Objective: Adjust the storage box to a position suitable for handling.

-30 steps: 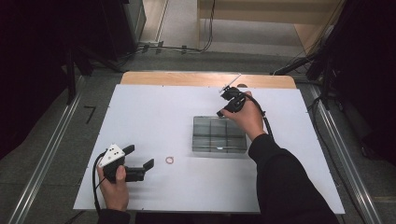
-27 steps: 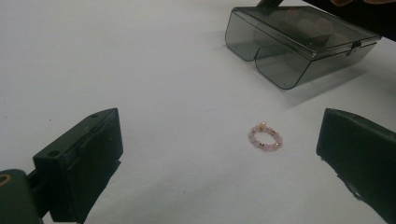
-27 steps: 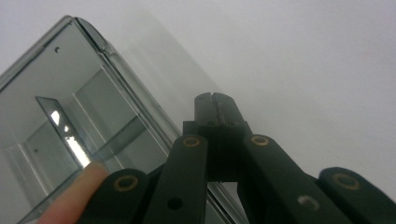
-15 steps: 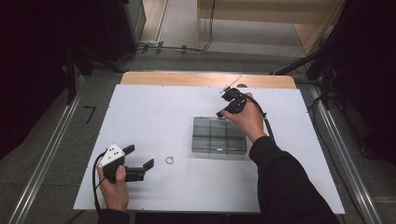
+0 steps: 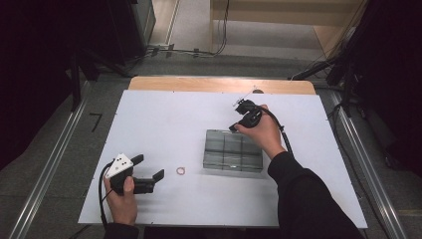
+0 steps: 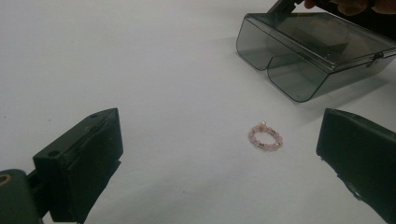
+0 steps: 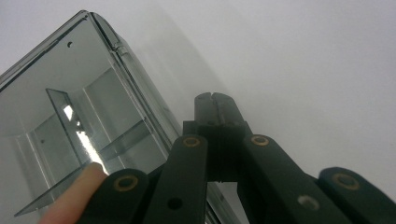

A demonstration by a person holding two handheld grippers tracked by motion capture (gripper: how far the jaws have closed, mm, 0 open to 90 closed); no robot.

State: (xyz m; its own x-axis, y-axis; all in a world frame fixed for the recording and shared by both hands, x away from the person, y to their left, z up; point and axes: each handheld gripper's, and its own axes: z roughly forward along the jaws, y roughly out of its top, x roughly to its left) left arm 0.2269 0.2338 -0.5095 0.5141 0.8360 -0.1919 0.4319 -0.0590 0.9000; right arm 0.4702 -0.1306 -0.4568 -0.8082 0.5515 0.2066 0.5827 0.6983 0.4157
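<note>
Nothing had shifted noticeably since the earlier frames: both of our hands sat where they had been. Our right hand-held gripper had its jaws pressed together, with nothing visibly between them, at the far edge of the single smoky-grey transparent plastic compartment box. Our left hand-held gripper rested on the white tabletop with its jaws spread and empty. They pointed toward the one small pink beaded ring, which lay on the tabletop just ahead of them, a little short of the box. We judged the ring could skid away if the wide jaws closed off-centre on it, and the light box could slide if the right tips pushed rather than hooked its lid.
</note>
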